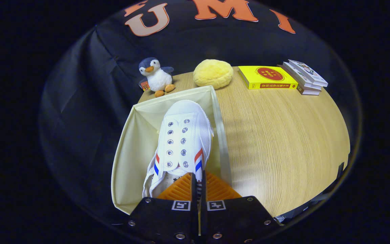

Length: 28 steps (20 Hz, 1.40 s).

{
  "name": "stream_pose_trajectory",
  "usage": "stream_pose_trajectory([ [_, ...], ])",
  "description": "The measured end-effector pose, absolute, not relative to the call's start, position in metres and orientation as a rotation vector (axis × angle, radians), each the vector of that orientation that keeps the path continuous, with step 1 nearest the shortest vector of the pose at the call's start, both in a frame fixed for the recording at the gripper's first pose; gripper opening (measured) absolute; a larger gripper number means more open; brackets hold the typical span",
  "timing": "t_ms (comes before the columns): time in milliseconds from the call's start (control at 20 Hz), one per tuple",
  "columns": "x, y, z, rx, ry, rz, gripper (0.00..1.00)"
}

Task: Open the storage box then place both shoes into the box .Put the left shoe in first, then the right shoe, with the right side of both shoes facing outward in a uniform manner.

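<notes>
The storage box (127, 152) stands open at one edge of the wooden surface (283, 135), so the opening step looks done. The jaws of the gripper (198, 184) are clenched on the rear collar of a white shoe (181, 142), held over the box with its toe pointing away. Which shoe this is I cannot tell, and no other shoe shows inside. The shoe sits close to the box's wall nearest the open surface; more room lies toward the opposite wall.
</notes>
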<state>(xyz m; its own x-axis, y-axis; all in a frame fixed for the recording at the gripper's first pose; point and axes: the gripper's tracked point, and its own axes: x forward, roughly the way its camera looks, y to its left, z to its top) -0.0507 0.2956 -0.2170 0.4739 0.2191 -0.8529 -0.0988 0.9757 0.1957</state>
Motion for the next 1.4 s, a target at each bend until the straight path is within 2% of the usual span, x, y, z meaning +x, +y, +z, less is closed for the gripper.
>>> stream_pose_trajectory([
  [50,-0.051,0.298,-0.216,0.112,1.047,0.195,0.03],
  [150,-0.052,0.302,-0.211,0.076,1.031,0.214,0.11],
  [200,-0.048,0.304,-0.201,0.076,0.998,0.234,0.22],
  [350,-0.033,0.295,-0.159,0.093,0.886,0.236,0.33],
  [400,-0.026,0.29,-0.145,0.101,0.849,0.236,0.5],
  [600,-0.01,0.245,-0.094,0.094,0.711,0.172,0.99],
  [1050,-0.002,0.127,-0.015,0.097,0.478,0.042,0.99],
  [1400,0.002,0.042,-0.004,0.08,0.392,-0.026,0.99],
])
